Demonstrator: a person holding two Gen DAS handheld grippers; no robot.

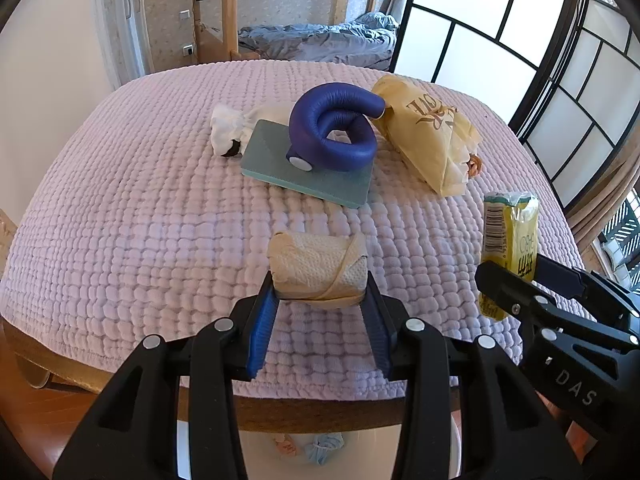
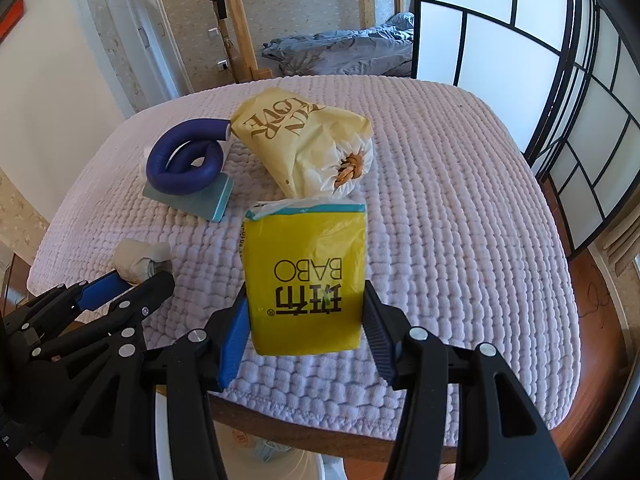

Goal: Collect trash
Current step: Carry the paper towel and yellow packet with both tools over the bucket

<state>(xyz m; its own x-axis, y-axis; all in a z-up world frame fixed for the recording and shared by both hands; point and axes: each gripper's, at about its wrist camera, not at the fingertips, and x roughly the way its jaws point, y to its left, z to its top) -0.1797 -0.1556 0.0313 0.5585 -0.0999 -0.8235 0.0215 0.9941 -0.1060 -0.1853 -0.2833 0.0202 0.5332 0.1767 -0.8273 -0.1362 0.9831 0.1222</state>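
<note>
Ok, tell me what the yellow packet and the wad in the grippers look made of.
Yellow packet: thin glossy plastic film, judging by its sheen, creases and printed lettering. Wad: probably crumpled tissue or paper towel, matte cream with a dimpled embossed texture, wrapped by a flat band, possibly tape.

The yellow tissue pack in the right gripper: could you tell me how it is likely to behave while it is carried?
The yellow tissue pack looks soft: its glossy film wrinkles, so it may squash rather than resist. It probably weighs little, since the right gripper holds it clear of the bedspread by its lower end. The smooth film could slip.
</note>
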